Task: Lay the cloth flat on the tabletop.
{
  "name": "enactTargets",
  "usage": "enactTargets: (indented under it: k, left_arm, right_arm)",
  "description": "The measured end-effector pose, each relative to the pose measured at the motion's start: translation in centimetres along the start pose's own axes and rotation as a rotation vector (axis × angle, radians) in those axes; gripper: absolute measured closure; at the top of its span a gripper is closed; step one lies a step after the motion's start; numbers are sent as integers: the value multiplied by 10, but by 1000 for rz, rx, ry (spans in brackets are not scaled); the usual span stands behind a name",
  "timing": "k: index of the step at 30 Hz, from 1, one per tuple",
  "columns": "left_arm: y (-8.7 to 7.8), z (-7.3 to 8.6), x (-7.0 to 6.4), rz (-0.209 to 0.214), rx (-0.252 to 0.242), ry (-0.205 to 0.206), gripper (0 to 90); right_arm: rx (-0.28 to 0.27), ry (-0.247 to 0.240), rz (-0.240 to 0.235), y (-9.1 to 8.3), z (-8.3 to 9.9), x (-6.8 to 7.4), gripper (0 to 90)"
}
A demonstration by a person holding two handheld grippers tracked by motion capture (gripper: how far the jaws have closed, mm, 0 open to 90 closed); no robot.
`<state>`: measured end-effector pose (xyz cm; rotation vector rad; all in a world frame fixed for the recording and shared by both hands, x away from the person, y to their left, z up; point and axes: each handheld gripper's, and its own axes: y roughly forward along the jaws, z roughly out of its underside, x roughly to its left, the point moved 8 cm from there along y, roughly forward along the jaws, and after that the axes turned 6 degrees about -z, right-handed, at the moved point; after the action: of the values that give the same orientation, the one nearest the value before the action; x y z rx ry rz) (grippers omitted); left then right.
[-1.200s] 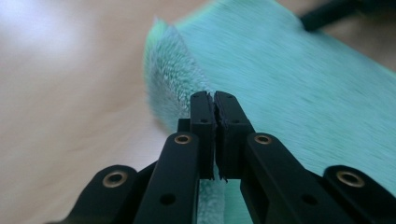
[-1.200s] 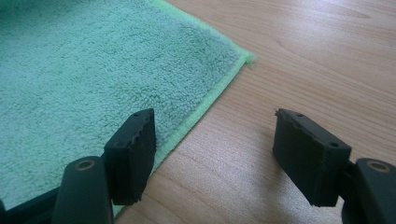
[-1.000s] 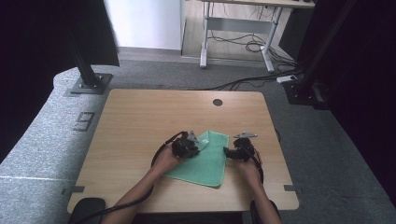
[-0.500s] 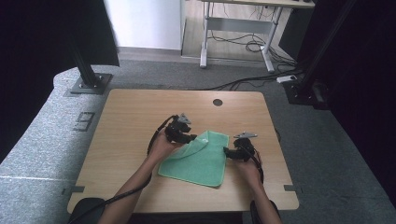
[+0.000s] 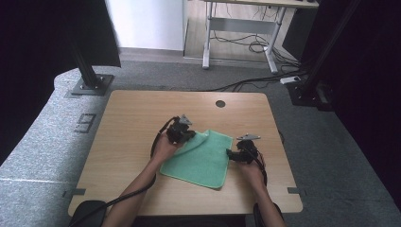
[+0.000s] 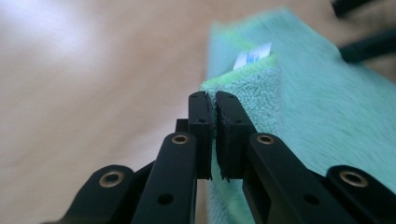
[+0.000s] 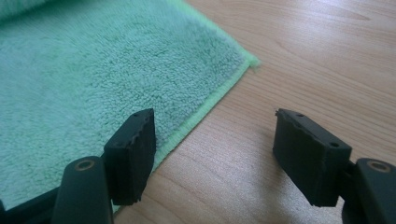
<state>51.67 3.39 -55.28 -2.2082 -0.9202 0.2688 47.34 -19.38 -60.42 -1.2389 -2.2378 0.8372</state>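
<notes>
A green cloth (image 5: 201, 158) lies flat on the wooden counter (image 5: 123, 123), a little right of the middle and near the person's edge. Its far left corner is folded up and over onto the rest of the cloth.

The left gripper (image 5: 182, 133) sits at that lifted corner, held in the left hand (image 5: 165, 147). In the left gripper view its fingers (image 6: 201, 126) are pressed almost together with the cloth (image 6: 299, 102) pinched between them, the doubled corner rising just beyond the tips. A small white label (image 6: 252, 55) shows on the cloth behind the fold.

The right gripper (image 5: 231, 153) rests at the cloth's right edge, held low over the counter by the right hand (image 5: 253, 170). In the right gripper view its fingers (image 7: 133, 149) stand wide apart and hold nothing: one hangs over the cloth's (image 7: 93, 74) hem, the other over bare counter (image 7: 317, 56), and the cloth's near corner lies just ahead between them.

The two grippers are apart, with the width of the cloth between them.
</notes>
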Motion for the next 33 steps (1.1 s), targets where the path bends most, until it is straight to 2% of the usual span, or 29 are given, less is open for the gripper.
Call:
enactTargets:
  k: [1, 2, 3, 5, 7, 9, 11, 13, 14, 15, 18, 19, 21, 24, 25, 27, 28, 31, 32, 33]
  left_arm:
    - [-3, -2, 8, -22, -7, -12, 854]
    - [-3, -2, 8, -22, -7, -12, 854]
    - [-7, -4, 23, -51, -12, -44, 854]
    - [-9, -3, 38, -87, -9, -67, 858]
    - [-5, 3, 58, -143, 23, -90, 858]
    - [2, 12, 68, -167, 72, -102, 799]
    - [7, 20, 76, -214, 100, -99, 642]
    - [6, 23, 75, -209, 78, -117, 545]
    - [5, 24, 72, -186, 71, -120, 501]
    - [4, 25, 70, -180, 73, -115, 460]
    - [6, 33, 64, -204, 97, -65, 388]
    - [7, 36, 63, -213, 105, -60, 364]
    - [11, 44, 63, -228, 129, -55, 342]
    - [15, 51, 64, -222, 138, -70, 325]
    - [15, 54, 64, -213, 120, -99, 323]
    - [13, 57, 65, -213, 116, -115, 323]
    - [11, 58, 66, -219, 116, -111, 323]
    - [7, 62, 68, -235, 125, -107, 322]
    - [3, 66, 70, -242, 120, -118, 322]
    - [2, 68, 72, -245, 116, -127, 322]
  right_arm:
    - [0, 0, 0, 0, 0, 0, 298]
    - [0, 1, 0, 0, 0, 0, 298]
    - [0, 0, 0, 0, 0, 0, 297]
    - [2, 0, -1, 0, 0, 0, 295]
    - [3, -2, -4, 1, -1, 0, 290]
    - [4, -5, -5, 2, -2, 0, 285]
    - [13, -5, -8, 2, -2, 0, 289]
    - [25, -8, -12, 1, -3, 0, 293]
    - [26, -3, -12, -1, -4, 0, 293]
    - [20, 6, -13, -5, -6, -1, 292]
    - [2, 18, -20, -14, -8, 0, 278]
    - [4, 20, -25, -17, -7, 2, 265]
    - [16, 18, -43, -19, -3, 9, 254]
    - [50, -16, -56, -20, 7, 22, 248]
    - [66, -28, -63, -19, 10, 27, 248]
    - [90, -51, -58, -17, 15, 32, 249]
    - [100, -66, -45, -15, 16, 32, 239]
    - [101, -59, -34, -12, 12, 31, 242]
    - [92, -79, -2, -7, 6, 27, 242]
    - [91, -75, -3, -5, 4, 26, 242]
